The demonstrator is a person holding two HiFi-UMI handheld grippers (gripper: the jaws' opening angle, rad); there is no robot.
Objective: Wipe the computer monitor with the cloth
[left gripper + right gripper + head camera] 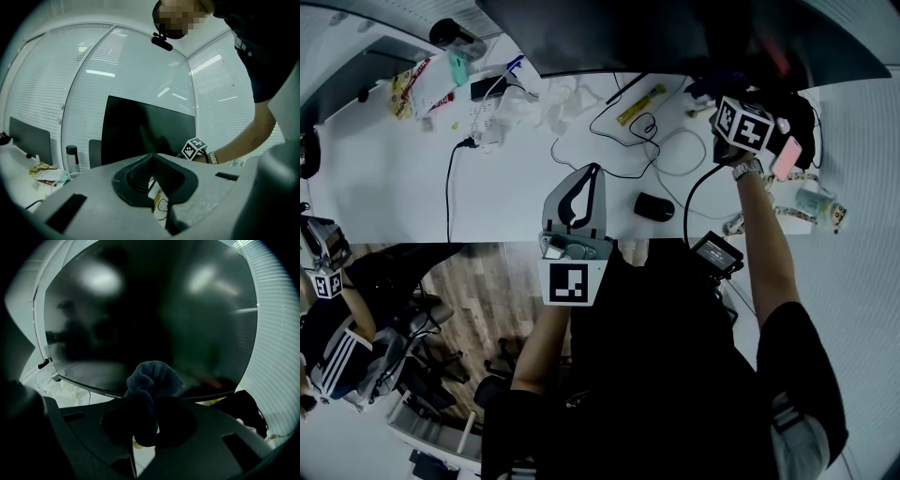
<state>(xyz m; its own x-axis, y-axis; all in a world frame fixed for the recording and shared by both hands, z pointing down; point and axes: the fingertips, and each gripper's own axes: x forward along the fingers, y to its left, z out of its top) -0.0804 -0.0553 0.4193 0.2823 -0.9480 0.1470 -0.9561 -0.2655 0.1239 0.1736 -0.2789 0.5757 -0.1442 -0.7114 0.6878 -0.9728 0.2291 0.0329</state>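
The dark, switched-off monitor (150,310) fills the right gripper view; its lower bezel runs just behind the jaws. My right gripper (151,404) is shut on a bunched dark blue cloth (154,378), which sticks up against the bottom of the screen. From the head view the monitor (675,37) stands at the desk's far edge, and the right gripper's marker cube (742,125) is under its right part. My left gripper (592,173) hovers over the desk's front middle, shut and holding nothing, pointed at the monitor (145,131).
On the white desk (384,187) lie a black mouse (654,207), looped cables (628,131), a yellow strip (639,103), a power strip (483,117), a bottle (455,36) and a black bag (799,117). Another person (328,319) sits at the lower left.
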